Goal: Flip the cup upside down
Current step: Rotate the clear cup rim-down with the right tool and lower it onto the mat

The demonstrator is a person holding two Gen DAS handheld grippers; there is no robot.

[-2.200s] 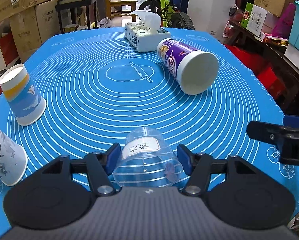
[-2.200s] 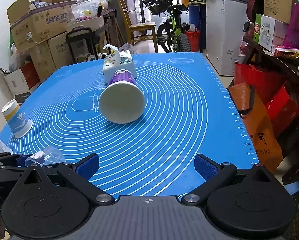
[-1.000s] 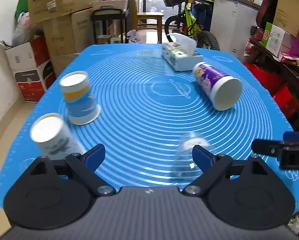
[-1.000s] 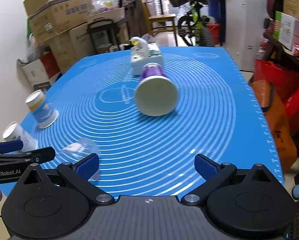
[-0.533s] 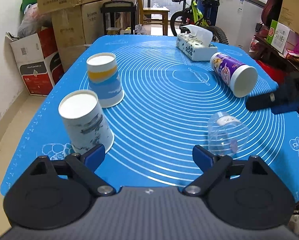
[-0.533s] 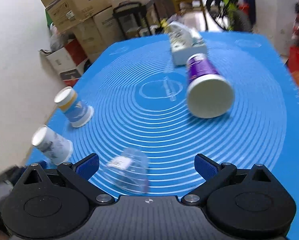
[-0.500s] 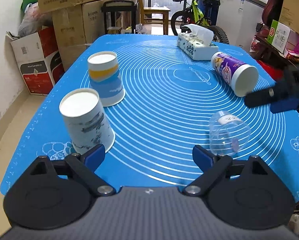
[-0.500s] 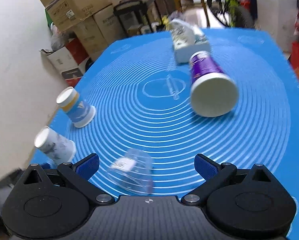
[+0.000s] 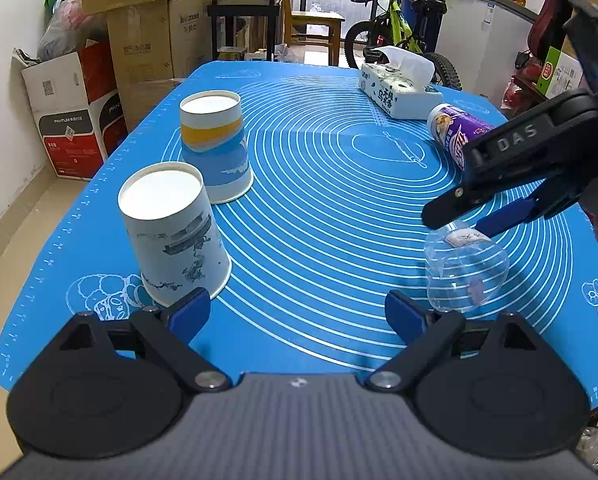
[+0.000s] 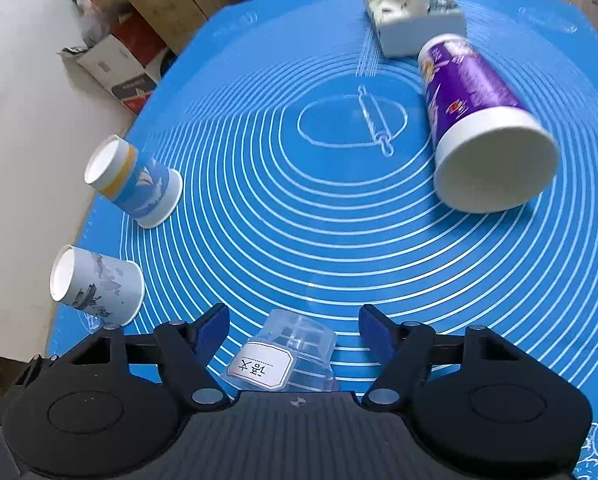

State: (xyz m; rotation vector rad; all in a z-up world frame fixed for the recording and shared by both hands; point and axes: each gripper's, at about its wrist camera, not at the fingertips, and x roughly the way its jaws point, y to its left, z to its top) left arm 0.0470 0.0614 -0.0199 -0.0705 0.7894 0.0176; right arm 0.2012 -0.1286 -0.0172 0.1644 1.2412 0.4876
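**A:** Where does the clear plastic cup (image 10: 295,354) sit relative to the two tools?

**B:** It stands mouth-down on the blue mat (image 10: 299,208), near the front edge, its labelled base uppermost. The right gripper (image 10: 294,326) hangs directly over it, pointing steeply down, so the cup lies between the two blue pads (image 10: 373,330) and close under the camera.

**A:** Are those jaws on it?

**B:** No. They stand wide, with mat visible on both sides of the cup, and they hold nothing.

**A:** And the left gripper (image 9: 297,314)?

**B:** Also spread wide and empty. From its view the cup (image 9: 465,270) is off to the right, just beyond its right pad, with the right gripper (image 9: 471,222) above the cup's base. So the right hand is plainly nearer.

**A:** The cup's long axis?

**B:** Roughly vertical, perhaps slightly tilted; the jaws would likely close across its width.
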